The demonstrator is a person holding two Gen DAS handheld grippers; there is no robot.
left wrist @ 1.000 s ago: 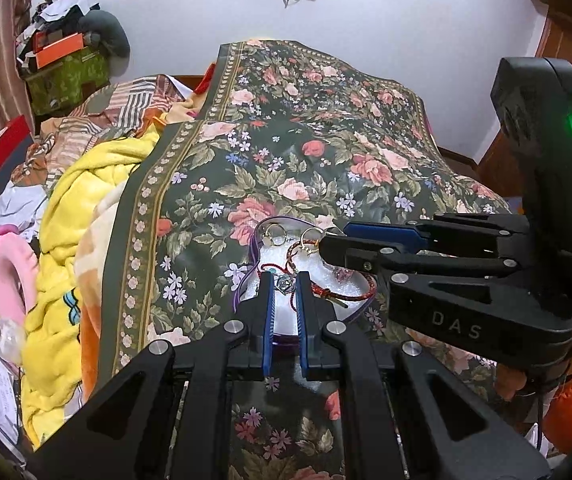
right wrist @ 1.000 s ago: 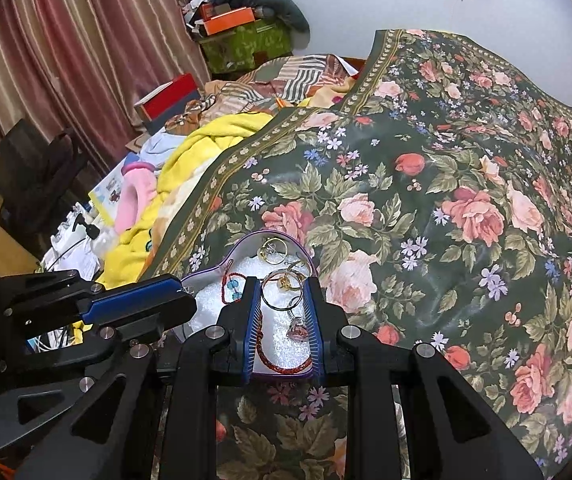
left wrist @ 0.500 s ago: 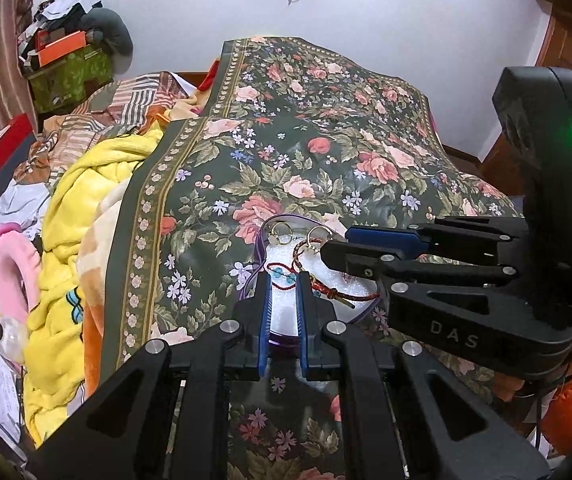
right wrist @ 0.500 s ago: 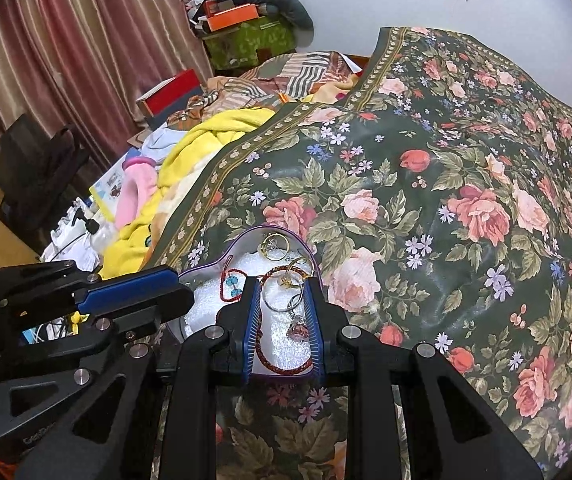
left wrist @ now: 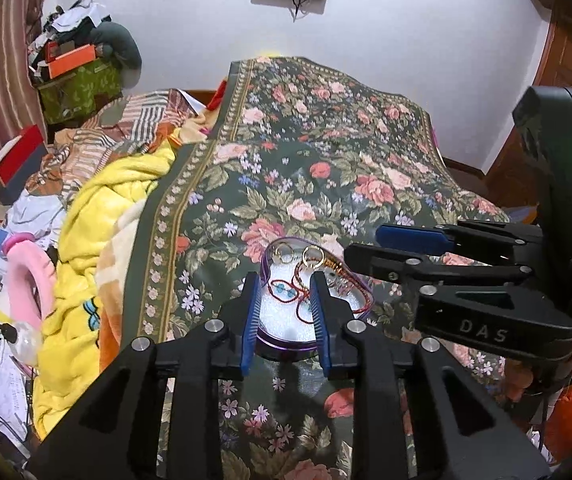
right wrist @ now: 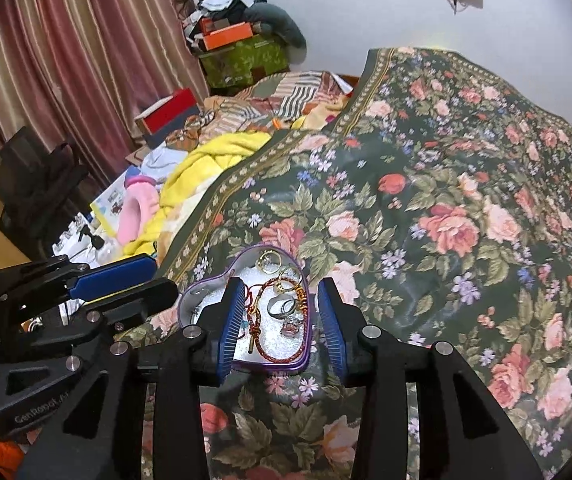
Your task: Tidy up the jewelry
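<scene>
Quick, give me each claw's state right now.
Left claw: open, holding nothing, fingers either side of the heart-shaped jewelry tray.
Right claw: open wider, empty, poised over the same tray.

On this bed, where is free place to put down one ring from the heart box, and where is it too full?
Free: the floral bedspread right of and beyond the heart-shaped box. Crowded: the box, full of rings and bracelets, with the left gripper and right gripper both at it; left of the spread, the yellow blanket and clutter.
</scene>
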